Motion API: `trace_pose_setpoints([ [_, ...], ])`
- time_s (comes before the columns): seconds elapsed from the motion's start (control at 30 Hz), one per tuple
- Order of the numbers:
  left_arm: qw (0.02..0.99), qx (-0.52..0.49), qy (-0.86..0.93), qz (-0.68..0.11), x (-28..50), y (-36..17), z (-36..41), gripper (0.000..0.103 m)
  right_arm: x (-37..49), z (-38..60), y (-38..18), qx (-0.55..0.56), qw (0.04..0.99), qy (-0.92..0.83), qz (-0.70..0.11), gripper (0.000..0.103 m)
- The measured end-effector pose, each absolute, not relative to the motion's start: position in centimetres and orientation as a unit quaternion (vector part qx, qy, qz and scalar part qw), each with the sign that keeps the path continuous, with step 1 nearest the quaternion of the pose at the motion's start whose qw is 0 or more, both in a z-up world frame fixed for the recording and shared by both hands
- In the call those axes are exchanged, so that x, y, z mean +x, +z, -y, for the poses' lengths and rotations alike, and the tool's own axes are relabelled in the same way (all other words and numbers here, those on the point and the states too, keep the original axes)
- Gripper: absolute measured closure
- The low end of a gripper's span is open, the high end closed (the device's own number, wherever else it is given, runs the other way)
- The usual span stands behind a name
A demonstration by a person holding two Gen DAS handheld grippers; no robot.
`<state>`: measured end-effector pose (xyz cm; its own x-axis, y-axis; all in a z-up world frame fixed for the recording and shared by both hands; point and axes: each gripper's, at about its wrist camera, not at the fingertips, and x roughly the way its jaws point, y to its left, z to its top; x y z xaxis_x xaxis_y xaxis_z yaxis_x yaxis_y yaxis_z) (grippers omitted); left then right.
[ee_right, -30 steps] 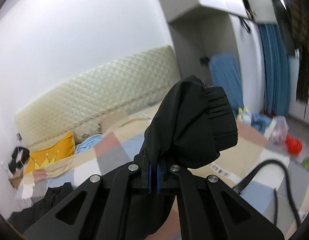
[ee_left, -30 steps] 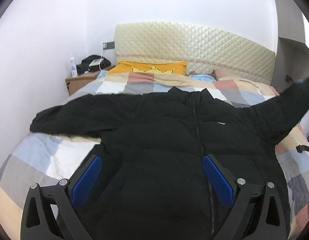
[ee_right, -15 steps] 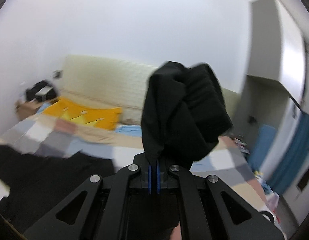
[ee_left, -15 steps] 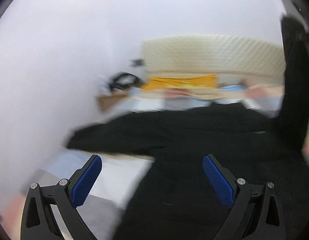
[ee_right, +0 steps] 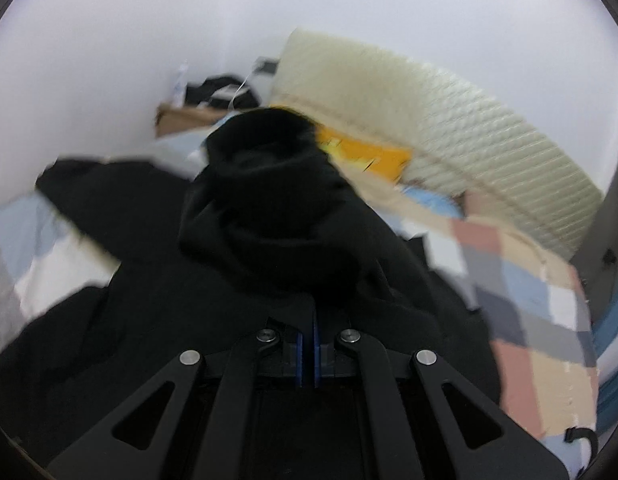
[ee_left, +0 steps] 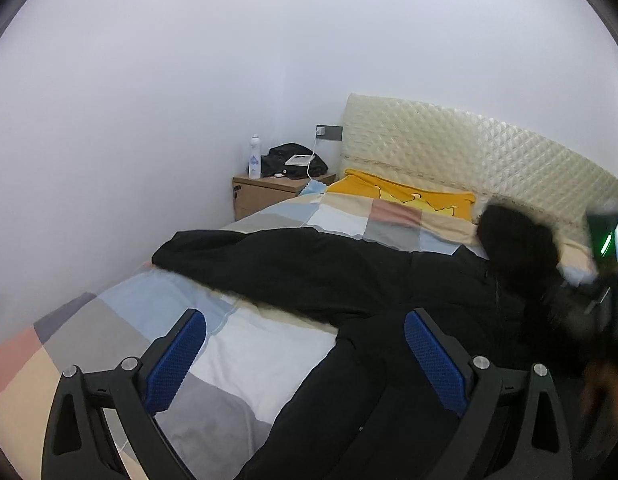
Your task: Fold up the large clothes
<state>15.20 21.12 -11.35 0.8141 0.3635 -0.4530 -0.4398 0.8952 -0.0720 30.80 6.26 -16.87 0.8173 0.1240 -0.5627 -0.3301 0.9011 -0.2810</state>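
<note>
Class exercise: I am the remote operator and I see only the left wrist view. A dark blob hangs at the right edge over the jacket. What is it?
Observer: It is the jacket's sleeve, bunched and held up off the jacket's body.
Operator: Held by what?
Observer: The right gripper is shut on the sleeve, its blue pads pressed together with black cloth between them.
Operator: Anything beyond that edge of the bed?
Observer: A black strap lies off the checked quilt, low at the right.
</note>
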Motion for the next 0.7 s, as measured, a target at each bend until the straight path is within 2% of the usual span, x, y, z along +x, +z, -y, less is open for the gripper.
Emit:
trace_pose_setpoints([
  [0.23,0.943,-0.118,0.193,-0.246,16.0,-12.5,-22.5,0.002,31.0,-7.9,-22.2,-0.184,0.916,0.15,-0.323,0.098],
  [0.33,0.94,-0.13,0.18,-0.259,16.6,-13.2,-22.8,0.002,31.2,-8.1,-22.9,-0.183,0.908,0.17,-0.336,0.09],
  [0.4,0.939,-0.137,0.168,-0.269,16.9,-13.5,-22.7,0.002,31.2,-7.7,-23.0,-0.169,0.9,0.193,-0.353,0.071],
  [0.43,0.938,-0.142,0.161,-0.274,17.1,-13.7,-22.7,0.002,31.0,-7.3,-23.2,-0.162,0.895,0.206,-0.361,0.066],
  [0.47,0.937,-0.146,0.155,-0.278,17.2,-13.9,-22.7,0.002,30.8,-7.2,-23.1,-0.159,0.892,0.215,-0.366,0.051],
  [0.5,0.936,-0.149,0.151,-0.28,17.3,-14.0,-22.7,0.002,30.5,-6.9,-23.0,-0.155,0.89,0.226,-0.365,0.028],
  [0.53,0.936,-0.151,0.146,-0.281,17.3,-14.0,-22.6,0.002,29.6,-6.3,-22.5,-0.144,0.891,0.241,-0.356,0.021],
  [0.7,0.933,-0.176,0.107,-0.297,18.1,-14.5,-22.5,0.002,26.8,-1.9,-20.5,-0.093,0.891,0.277,-0.348,0.019],
])
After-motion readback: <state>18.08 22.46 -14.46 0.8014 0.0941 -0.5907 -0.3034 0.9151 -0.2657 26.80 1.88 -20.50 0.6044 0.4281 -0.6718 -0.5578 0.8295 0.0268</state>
